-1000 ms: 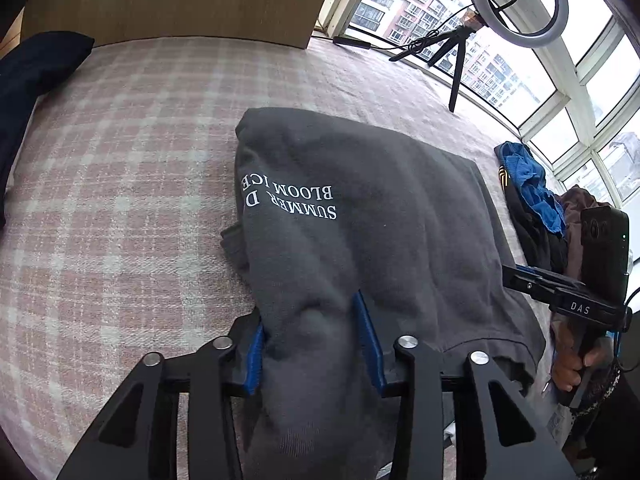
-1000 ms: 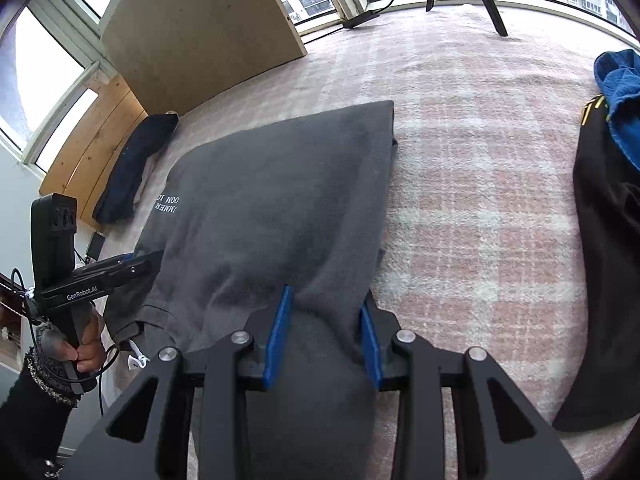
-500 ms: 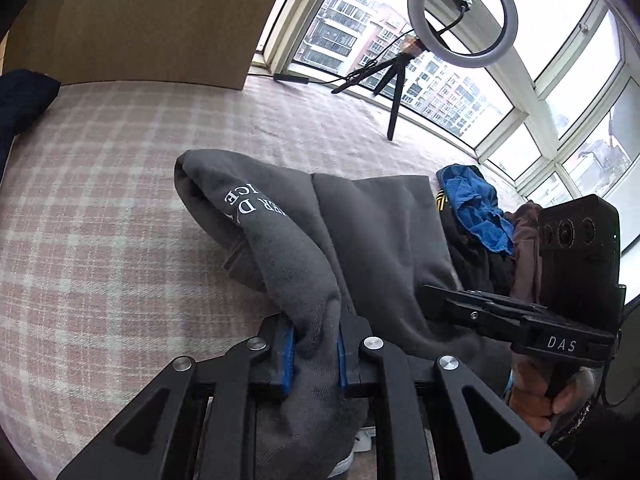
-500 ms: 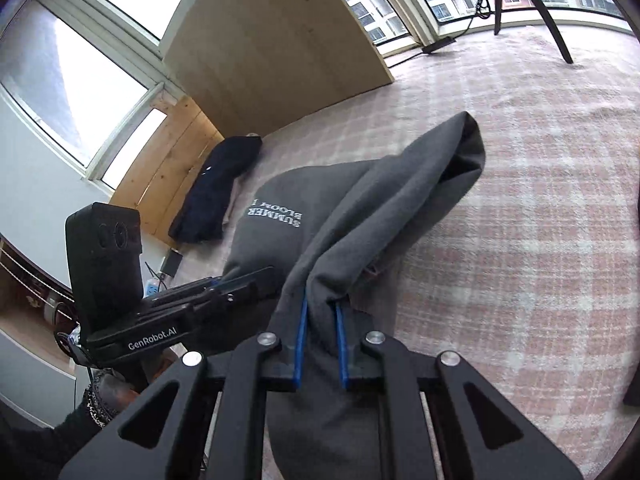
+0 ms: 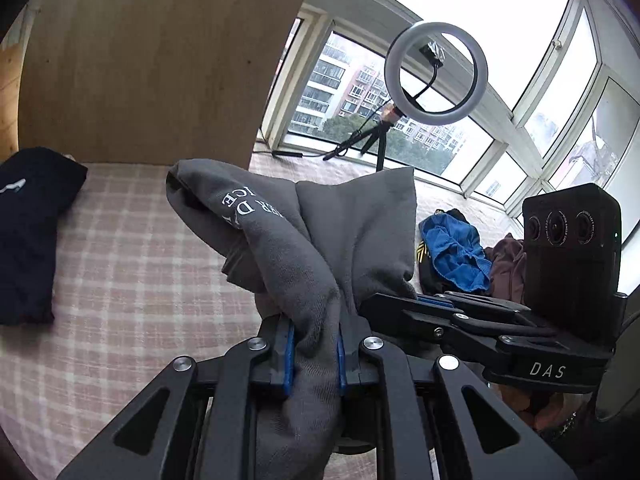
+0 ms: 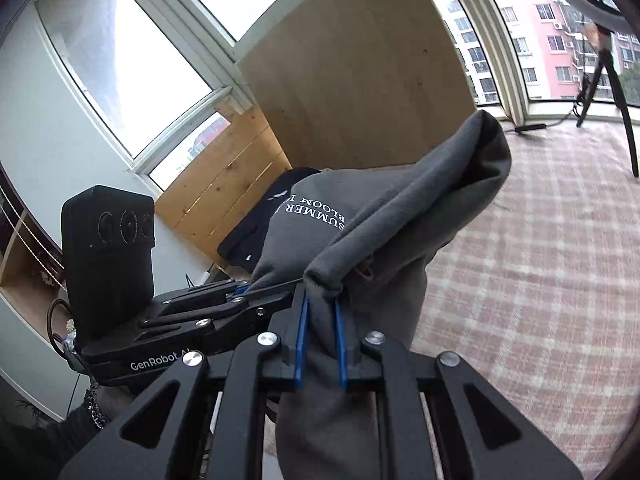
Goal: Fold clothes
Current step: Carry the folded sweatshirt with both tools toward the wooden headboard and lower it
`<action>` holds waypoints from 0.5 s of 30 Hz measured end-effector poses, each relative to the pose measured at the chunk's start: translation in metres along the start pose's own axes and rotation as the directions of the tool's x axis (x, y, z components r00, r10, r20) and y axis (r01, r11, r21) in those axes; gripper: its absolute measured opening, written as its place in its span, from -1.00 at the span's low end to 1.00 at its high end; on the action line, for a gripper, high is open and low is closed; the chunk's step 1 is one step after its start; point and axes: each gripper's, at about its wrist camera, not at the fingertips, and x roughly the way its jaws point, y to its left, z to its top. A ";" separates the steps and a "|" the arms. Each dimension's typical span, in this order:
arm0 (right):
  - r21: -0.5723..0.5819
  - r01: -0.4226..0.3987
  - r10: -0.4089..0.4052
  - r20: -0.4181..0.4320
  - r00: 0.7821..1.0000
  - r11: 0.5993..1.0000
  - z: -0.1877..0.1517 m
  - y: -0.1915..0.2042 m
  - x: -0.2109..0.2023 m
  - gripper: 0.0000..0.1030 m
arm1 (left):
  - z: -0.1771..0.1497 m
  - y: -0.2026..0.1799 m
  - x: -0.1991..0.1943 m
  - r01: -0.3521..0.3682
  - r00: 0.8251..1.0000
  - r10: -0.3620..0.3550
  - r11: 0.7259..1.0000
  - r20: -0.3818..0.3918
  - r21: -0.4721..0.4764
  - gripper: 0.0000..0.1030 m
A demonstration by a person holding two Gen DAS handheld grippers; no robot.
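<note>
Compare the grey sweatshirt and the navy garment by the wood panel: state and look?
The grey sweatshirt is lifted and bunched, clamped by the left gripper and right gripper; the navy garment lies flat, untouched. The grey sweatshirt shows white lettering; the navy garment shows only a small white mark. Both are dark clothes over the plaid bedspread.

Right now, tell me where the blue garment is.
In the left wrist view the blue garment lies right of the lifted grey sweatshirt, on a dark clothes pile beside the window.

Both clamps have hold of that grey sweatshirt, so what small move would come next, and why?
Probably carry the lifted edge forward. Each hand-held gripper, left and right, is shut on the grey sweatshirt, raised in a hump above the plaid bedspread; laying it over would complete a fold.
</note>
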 end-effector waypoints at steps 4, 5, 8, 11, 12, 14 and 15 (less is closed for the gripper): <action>-0.080 -0.011 0.013 0.016 1.000 0.997 0.028 0.046 0.033 -0.77 | 0.025 0.036 -0.034 -0.036 0.999 0.034 0.998 0.040 0.044 -0.74; -0.096 -0.013 0.015 0.021 1.000 0.995 0.035 0.058 0.045 -0.77 | 0.033 0.048 -0.042 -0.049 0.998 0.046 0.997 0.048 0.058 -0.74; -0.113 -0.019 0.022 0.027 0.999 0.993 0.054 0.087 0.088 -0.77 | 0.053 0.089 -0.064 -0.084 0.995 0.080 0.993 0.059 0.085 -0.74; -0.112 -0.023 0.026 0.027 0.999 0.993 0.072 0.109 0.134 -0.77 | 0.072 0.139 -0.081 -0.106 0.993 0.102 0.991 0.052 0.085 -0.74; -0.112 -0.025 0.028 0.027 0.999 0.993 0.079 0.117 0.149 -0.78 | 0.078 0.155 -0.086 -0.116 0.992 0.112 0.989 0.052 0.086 -0.74; -0.111 -0.027 0.030 0.027 0.999 0.993 0.091 0.131 0.180 -0.78 | 0.088 0.187 -0.095 -0.137 0.990 0.133 0.986 0.054 0.089 -0.74; -0.109 -0.030 0.033 0.026 0.999 0.994 0.098 0.132 0.194 -0.78 | 0.092 0.202 -0.099 -0.144 0.989 0.140 0.986 0.055 0.089 -0.74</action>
